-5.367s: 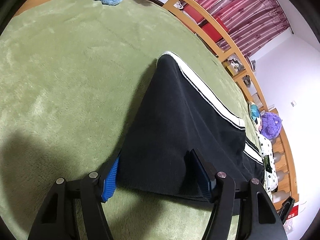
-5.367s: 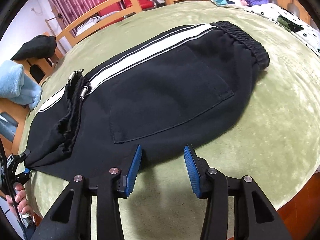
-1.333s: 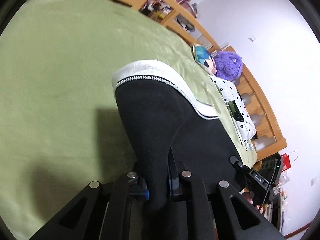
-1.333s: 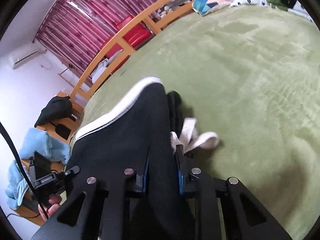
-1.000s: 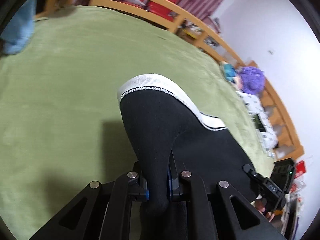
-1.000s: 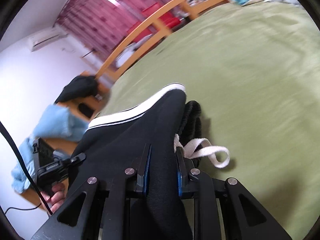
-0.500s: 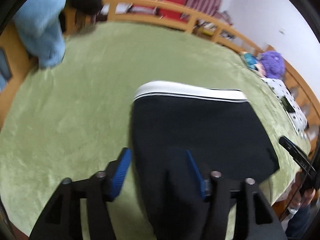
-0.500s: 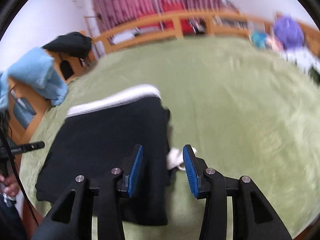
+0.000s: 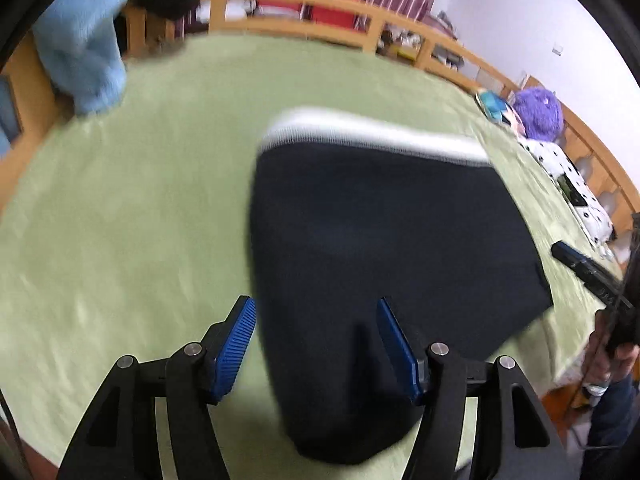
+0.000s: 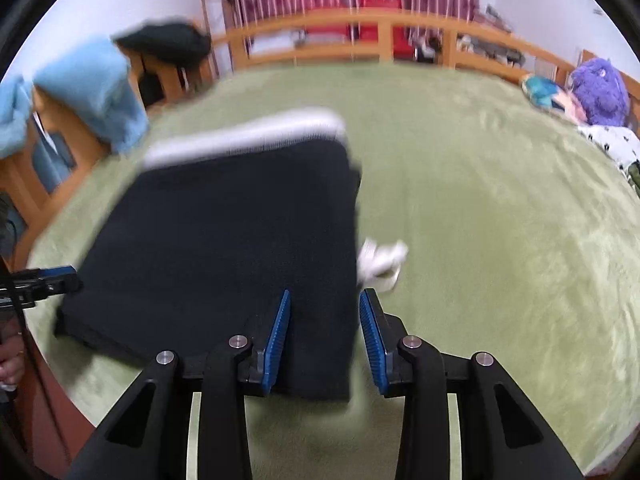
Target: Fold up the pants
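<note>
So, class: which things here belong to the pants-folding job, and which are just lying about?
Belongs to the job:
black pants
white drawstring
left tool
right tool

Lying about:
blue blanket
purple plush toy
dark garment

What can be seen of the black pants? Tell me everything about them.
The pants are black, of soft knit-looking fabric, with a white stripe along the far edge. They lie folded into a compact, roughly rectangular bundle on the green blanket. A white drawstring pokes out at one side. The left gripper and the right gripper are both open, fingers straddling the near edge without clamping it. The picture is blurred, so finer detail is lost.
</note>
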Available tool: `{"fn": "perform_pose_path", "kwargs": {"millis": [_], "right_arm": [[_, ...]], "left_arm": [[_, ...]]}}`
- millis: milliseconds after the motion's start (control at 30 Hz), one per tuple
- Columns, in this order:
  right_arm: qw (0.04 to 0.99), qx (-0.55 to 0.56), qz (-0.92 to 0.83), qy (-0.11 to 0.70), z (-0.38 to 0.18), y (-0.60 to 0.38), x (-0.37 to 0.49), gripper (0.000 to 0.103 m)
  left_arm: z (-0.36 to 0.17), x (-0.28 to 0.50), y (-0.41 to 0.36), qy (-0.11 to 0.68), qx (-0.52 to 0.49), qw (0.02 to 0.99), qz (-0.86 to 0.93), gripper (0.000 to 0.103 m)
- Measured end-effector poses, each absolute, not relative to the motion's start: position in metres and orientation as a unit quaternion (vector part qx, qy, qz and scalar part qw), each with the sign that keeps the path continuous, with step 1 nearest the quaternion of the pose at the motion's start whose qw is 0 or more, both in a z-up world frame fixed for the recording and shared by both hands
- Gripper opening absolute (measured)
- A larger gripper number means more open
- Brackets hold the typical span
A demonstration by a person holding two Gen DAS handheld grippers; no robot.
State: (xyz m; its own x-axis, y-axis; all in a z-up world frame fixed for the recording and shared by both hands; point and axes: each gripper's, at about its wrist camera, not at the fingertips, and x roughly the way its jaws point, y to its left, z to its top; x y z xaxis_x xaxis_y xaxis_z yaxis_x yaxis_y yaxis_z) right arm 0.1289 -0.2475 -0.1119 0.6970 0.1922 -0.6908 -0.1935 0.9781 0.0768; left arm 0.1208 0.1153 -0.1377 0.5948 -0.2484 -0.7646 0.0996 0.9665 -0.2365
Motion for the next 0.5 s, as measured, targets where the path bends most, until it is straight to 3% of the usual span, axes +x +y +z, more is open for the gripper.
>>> {"fn": "perform_pose_path", "kwargs": {"millis": [200, 333, 433, 500], "right_arm": [[0.931, 0.010, 0.142, 0.336, -0.093, -0.228, 0.205, 0.041], [0.916, 0.020, 0.171, 0.363, -0.118, -0.213, 0.251, 0.041], [0.908, 0.011, 0.135, 0.396, -0.152, -0.216, 0.271, 0.027], [0.908, 0.021, 0.127, 0.398, -0.163, -0.223, 0.274, 0.023]], "left_arm": [[-0.115, 0.193, 0.108, 0.413, -0.123, 0.896, -0.107, 0.061], [-0.132, 0.239, 0.096, 0.440, -0.138, 0.880, -0.112, 0.061], [-0.158, 0.261, 0.094, 0.465, -0.130, 0.872, -0.072, 0.061], [-0.172, 0.274, 0.095, 0.479, -0.133, 0.866, -0.057, 0.062]]}}
